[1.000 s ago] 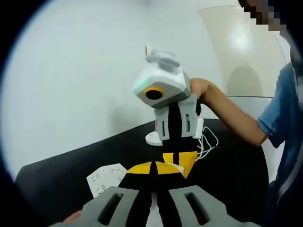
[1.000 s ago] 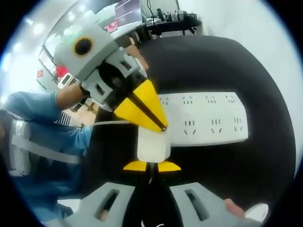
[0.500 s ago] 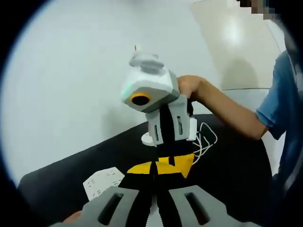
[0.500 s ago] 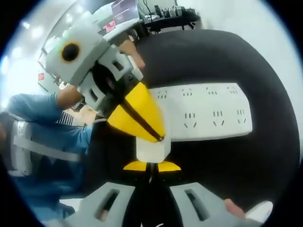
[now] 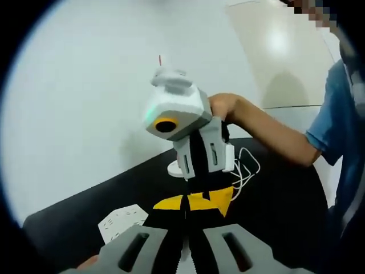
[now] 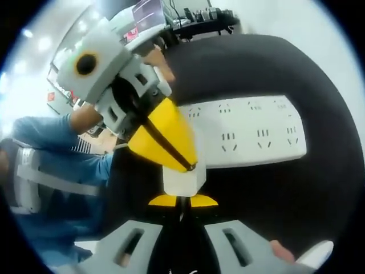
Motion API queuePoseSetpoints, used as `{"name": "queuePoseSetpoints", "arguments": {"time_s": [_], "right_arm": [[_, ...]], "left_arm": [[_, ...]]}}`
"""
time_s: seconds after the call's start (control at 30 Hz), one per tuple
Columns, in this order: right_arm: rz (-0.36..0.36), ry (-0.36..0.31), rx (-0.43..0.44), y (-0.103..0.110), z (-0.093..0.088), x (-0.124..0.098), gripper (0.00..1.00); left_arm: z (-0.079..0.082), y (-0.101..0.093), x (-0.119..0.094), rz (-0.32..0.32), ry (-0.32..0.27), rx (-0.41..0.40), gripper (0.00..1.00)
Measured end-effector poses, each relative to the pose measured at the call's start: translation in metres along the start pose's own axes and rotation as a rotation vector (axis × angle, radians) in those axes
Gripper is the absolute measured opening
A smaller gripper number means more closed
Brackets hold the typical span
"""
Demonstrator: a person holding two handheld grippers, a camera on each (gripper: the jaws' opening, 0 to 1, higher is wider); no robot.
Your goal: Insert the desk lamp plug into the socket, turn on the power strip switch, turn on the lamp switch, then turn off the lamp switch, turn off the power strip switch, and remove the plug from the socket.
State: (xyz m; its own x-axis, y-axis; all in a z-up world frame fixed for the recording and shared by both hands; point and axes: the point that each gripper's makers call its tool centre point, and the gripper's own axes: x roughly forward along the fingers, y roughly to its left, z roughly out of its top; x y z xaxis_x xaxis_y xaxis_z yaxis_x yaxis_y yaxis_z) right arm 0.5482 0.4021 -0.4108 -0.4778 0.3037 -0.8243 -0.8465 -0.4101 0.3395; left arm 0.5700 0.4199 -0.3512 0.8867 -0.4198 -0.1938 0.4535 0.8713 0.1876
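Right gripper (image 6: 182, 200) pinching white plug (image 6: 183, 178), held above black table (image 6: 319, 91). Left gripper (image 6: 191, 166) pressed together, tips touching plug top. Power strip (image 6: 251, 140) just ahead, long axis crosswise; right nearer socket.

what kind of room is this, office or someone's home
Probably an office or lab workspace. Behind the black table stands a desk with monitors and gear, under ceiling lights. On the table lies a white power strip, with plain white walls around.
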Motion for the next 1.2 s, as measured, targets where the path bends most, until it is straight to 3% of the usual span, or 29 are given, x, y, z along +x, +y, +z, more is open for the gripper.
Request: {"name": "queuePoseSetpoints", "arguments": {"time_s": [0.2,0.3,0.4,0.53,0.8,0.93,1.07,1.2], "right_arm": [[-0.045,-0.033,-0.066,0.005,0.013,-0.005,0.07],[-0.065,-0.016,-0.077,0.002,0.010,-0.003,0.07],[-0.041,-0.030,-0.040,0.001,0.007,-0.002,0.07],[-0.032,0.026,-0.029,-0.001,-0.005,0.007,0.07],[-0.061,-0.022,-0.059,0.002,0.009,-0.002,0.07],[-0.070,-0.009,-0.057,-0.001,0.007,0.000,0.07],[-0.040,0.011,-0.034,-0.003,-0.001,0.004,0.07],[-0.048,0.007,-0.052,-0.001,0.003,0.003,0.07]], "left_arm": [[0.000,0.010,-0.008,-0.001,-0.041,-0.079,0.00],[-0.001,0.009,-0.006,0.002,-0.047,-0.068,0.00],[-0.001,0.009,-0.005,0.002,-0.047,-0.064,0.00],[-0.003,0.002,0.003,-0.007,-0.017,0.043,0.00],[-0.003,0.010,-0.007,-0.014,-0.056,-0.058,0.00],[-0.003,0.006,-0.007,-0.012,-0.079,-0.057,0.00],[-0.004,0.000,-0.002,-0.012,-0.051,0.003,0.00],[-0.004,0.002,-0.005,-0.022,-0.069,-0.021,0.00]]}}
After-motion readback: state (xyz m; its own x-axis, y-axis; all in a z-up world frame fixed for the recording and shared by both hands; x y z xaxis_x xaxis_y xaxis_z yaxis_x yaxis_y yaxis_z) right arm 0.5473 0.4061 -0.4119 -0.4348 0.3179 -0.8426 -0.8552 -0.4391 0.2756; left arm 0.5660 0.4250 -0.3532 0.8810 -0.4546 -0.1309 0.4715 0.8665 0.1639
